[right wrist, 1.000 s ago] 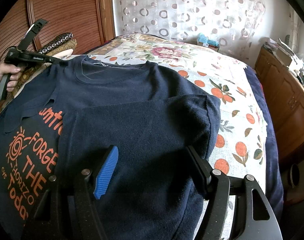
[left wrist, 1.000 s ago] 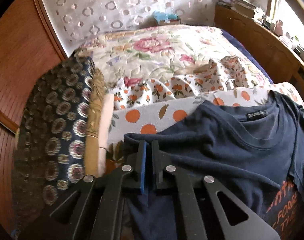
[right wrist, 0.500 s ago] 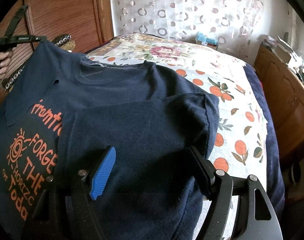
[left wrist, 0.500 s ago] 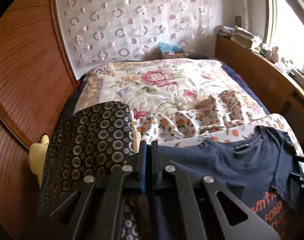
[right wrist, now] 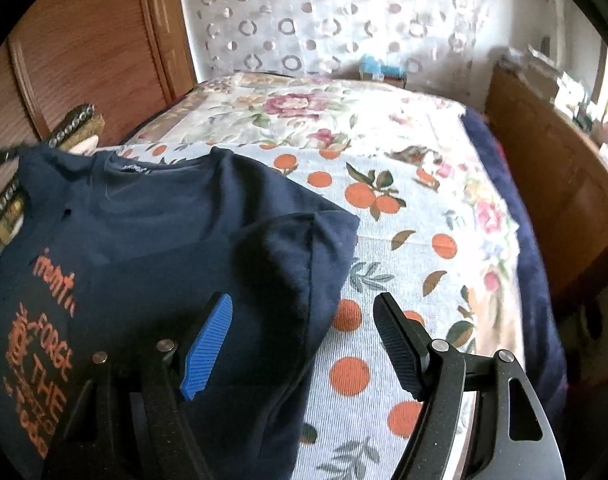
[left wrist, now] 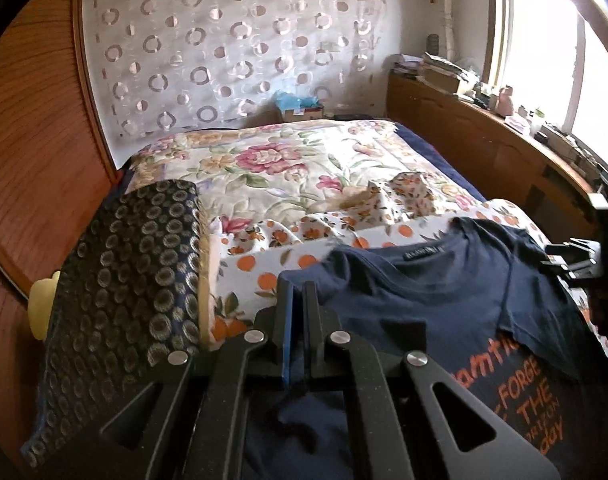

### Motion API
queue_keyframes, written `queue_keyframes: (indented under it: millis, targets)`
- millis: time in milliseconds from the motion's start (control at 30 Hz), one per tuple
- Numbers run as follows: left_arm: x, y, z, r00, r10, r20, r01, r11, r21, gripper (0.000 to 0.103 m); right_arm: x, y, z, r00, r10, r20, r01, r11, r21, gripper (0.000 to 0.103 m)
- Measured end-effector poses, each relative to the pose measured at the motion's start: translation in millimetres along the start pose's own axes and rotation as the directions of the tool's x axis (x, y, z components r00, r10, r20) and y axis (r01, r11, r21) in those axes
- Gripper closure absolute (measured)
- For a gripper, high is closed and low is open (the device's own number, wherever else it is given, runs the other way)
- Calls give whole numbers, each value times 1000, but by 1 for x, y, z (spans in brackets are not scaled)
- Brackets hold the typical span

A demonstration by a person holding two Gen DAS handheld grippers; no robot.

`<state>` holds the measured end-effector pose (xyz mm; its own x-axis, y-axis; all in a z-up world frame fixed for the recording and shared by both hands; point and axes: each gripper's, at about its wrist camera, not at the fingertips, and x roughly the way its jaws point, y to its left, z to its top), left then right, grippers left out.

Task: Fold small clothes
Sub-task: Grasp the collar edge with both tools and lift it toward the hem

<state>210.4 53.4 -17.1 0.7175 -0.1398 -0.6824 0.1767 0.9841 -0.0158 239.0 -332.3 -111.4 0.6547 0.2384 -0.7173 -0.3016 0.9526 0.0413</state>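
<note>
sunlit bedroom, with a bed (left wrist: 304, 168) under a floral quilt and an orange-print sheet (right wrist: 416, 248), is carrying a navy cotton t-shirt with orange lettering (left wrist: 424, 312) spread near its edge. the left gripper (left wrist: 298, 312) is pinching the shirt's left shoulder, fingers closed on the fabric; the right gripper (right wrist: 304, 340) is hovering with fingers wide apart over the folded-in sleeve, gripping nothing. the thin pinch may be slipping, or the unheld fold may be springing open. compared with a second ago, the left gripper is sitting higher, the shoulder is lifting, and the right has slid toward the sheet.
</note>
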Motion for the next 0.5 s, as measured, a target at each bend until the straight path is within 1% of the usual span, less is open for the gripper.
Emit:
queue_keyframes:
  millis: [67,167,233,267,300,333,367,400,433,467,500]
  targets:
    - [-3,-2,-5,1000,-6,0,6,1000,3,98,6,-5,4,1000,11,-17,-11,1000,24,31]
    - [-8,-4,-13,1000,-19,-2,19,1000,0,98,13,-3,13,1000,-4,-8,4,1000,11,34]
    - [-12,-6,-18,1000,-27,0,27,1000,-2,98,15,0,18,1000,-11,-7,11,1000,11,46]
    - [-14,-7,-20,1000,-30,1,30,1000,-2,98,17,2,21,1000,-18,-6,18,1000,0,49]
    - [-18,-8,-24,999,-36,3,36,999,-1,98,20,3,22,1000,-25,-5,25,1000,-12,59]
    - [-21,-9,-26,999,-40,4,40,999,1,98,21,6,23,1000,-27,-4,27,999,-23,75]
    - [-25,-11,-29,999,-45,7,45,999,1,98,21,10,23,1000,-11,-7,11,999,-36,89]
    - [-31,-13,-32,999,-52,14,52,999,1,99,20,15,23,1000,13,-16,-14,999,-50,97]
    - [-37,-14,-36,998,-56,23,56,998,-1,99,17,20,23,1000,1,-9,-2,998,-69,97]
    - [-45,-16,-39,998,-61,34,61,998,-1,99,9,27,22,1000,-20,18,21,996,-84,97]
    - [-54,-17,-45,997,-66,43,66,998,-3,99,1,31,21,999,-8,40,11,996,-85,97]
